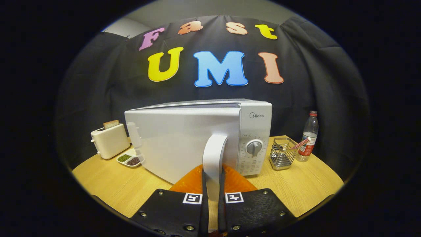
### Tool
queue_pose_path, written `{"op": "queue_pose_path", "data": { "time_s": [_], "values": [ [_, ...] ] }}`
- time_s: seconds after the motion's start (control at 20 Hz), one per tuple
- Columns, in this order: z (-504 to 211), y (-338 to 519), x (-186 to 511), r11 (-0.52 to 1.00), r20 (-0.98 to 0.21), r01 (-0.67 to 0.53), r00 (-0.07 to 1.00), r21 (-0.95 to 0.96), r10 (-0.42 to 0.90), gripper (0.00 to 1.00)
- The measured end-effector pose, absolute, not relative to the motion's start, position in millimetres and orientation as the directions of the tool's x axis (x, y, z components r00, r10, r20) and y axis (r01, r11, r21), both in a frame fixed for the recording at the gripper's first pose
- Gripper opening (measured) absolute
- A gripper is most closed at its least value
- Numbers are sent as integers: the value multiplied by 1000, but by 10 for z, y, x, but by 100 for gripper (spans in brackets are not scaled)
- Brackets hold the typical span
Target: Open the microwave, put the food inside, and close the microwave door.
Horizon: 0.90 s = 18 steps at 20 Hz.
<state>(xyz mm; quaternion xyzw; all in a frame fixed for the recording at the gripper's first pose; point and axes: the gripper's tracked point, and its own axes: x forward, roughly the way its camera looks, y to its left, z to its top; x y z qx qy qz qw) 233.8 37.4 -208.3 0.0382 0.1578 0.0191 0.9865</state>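
White microwave (204,138), set on a wooden table (115,184) with its door (177,144) swung partly open, is held by the door handle (213,158), on which the gripper (213,197) is clamped with both fingers pressed, a toaster (110,141), dish of beans (130,159), wire caddy (282,154) and bottle (309,136) being ranged alongside.

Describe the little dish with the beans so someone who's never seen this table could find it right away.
Start at the white microwave, whose door handle the gripper is shut on. On the wooden table beyond the swung-out door's hinge end stands a cream toaster. The small white dish lies between them, low and flat, with green grains and dark beans in separate compartments.
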Motion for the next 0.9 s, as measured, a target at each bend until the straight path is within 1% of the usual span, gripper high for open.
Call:
{"op": "queue_pose_path", "data": {
  "time_s": [0.25,0.5,0.9],
  "values": [
    [-2032,635,1989,992,-301,-89,947,94,113,11],
    [-1985,1025,1607,988,-264,-135,953,81,152,11],
    [-1925,1687,1190,984,-217,-169,960,54,177,10]
  ]
}}
